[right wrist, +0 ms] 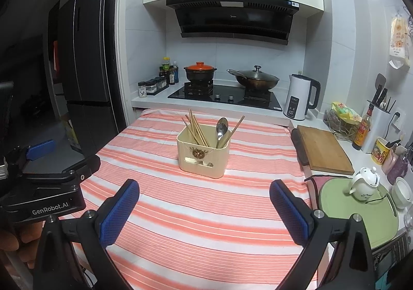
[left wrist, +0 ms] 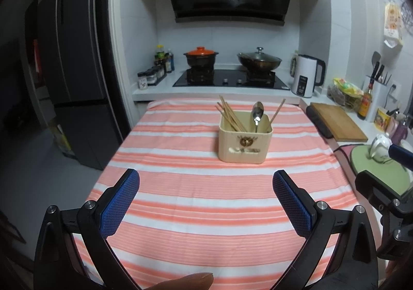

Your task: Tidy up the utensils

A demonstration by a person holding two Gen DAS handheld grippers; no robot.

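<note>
Looking at the worktop (left wrist: 180,212) first: striped cloth over it, bare except for the cream utensil holder (left wrist: 245,145), which sits toward the far edge, centred. Chopsticks (left wrist: 229,115) lean in its left part, one stray chopstick (left wrist: 277,110) leans out on the right, and a spoon (left wrist: 257,113) stands in the middle. So the utensils look already binned.

Left gripper (left wrist: 206,197) has its jaws spread wide and holds nothing. Right gripper (right wrist: 204,199) is the same, wide and empty. Both hang over the near half of the cloth, well apart from the holder.

Risks, my read:
- The cloth is loose, so a gripper dragging on it could slide the holder.
- The holder looks light and top-heavy (long sticks leaning outward), so a nudge on a stick could tip it.
- The stray chopstick leans alone; pinching it near the tip may lever it out or flick the spoon.
</note>
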